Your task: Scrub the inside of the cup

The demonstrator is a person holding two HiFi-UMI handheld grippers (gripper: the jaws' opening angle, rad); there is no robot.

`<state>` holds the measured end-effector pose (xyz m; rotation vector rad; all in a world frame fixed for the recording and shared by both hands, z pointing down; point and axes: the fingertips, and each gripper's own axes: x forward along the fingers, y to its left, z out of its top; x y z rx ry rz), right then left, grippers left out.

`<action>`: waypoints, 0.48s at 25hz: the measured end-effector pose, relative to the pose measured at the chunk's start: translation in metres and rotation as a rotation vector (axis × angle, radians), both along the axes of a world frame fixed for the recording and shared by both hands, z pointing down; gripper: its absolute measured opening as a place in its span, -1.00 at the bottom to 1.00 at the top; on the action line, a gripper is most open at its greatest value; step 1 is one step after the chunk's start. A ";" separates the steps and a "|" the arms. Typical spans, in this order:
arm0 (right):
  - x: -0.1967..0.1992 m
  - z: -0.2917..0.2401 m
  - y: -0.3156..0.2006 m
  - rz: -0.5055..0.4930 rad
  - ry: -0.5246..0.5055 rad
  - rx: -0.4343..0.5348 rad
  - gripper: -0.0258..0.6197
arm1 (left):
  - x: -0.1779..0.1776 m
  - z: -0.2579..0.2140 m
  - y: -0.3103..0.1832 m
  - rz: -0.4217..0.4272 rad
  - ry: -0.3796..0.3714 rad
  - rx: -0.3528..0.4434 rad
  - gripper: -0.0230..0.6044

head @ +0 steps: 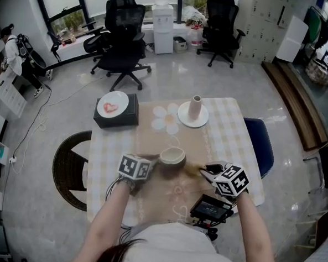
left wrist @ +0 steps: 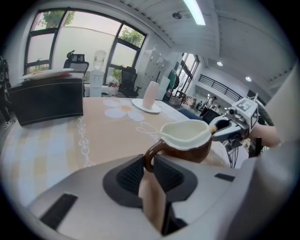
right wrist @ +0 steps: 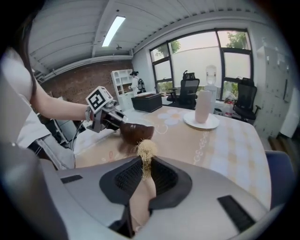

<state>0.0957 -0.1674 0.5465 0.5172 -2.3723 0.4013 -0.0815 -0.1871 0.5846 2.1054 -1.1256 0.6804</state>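
the left gripper (head: 153, 160) has its jaws pinched tight on the handle (left wrist: 151, 158) of the cup (head: 172, 156). the cup, brown outside and cream inside, sits near the middle of the table (head: 230, 137). the right gripper (head: 207, 170), just right of the cup, has its jaws clamped on a brush (right wrist: 146, 150) with a pale fibre tuft. its cube (head: 232, 180) bears black-and-white square markers.

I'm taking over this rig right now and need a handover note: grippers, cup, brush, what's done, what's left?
Left gripper: shut on the handle of the cup, which is mouth up at the middle of the table.
Right gripper: shut on the brush, bristles pointing at the cup, just outside its rim.
Done: cup and brush both gripped.
Left: put the bristles inside and scrub.
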 end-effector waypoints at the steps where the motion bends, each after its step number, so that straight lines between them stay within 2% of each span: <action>1: 0.002 -0.004 -0.005 0.042 -0.016 0.006 -0.75 | 0.001 -0.001 0.003 0.007 0.002 0.000 -0.72; 6: 0.002 -0.029 -0.021 0.175 -0.124 0.037 -0.75 | 0.006 -0.007 0.012 0.051 0.001 0.003 -0.72; 9: -0.003 -0.034 -0.024 0.193 -0.131 0.053 -0.75 | 0.009 -0.010 0.017 0.068 0.006 0.001 -0.72; 12: -0.010 -0.033 -0.021 0.190 -0.141 0.030 -0.75 | 0.012 -0.012 0.022 0.073 0.007 -0.001 -0.72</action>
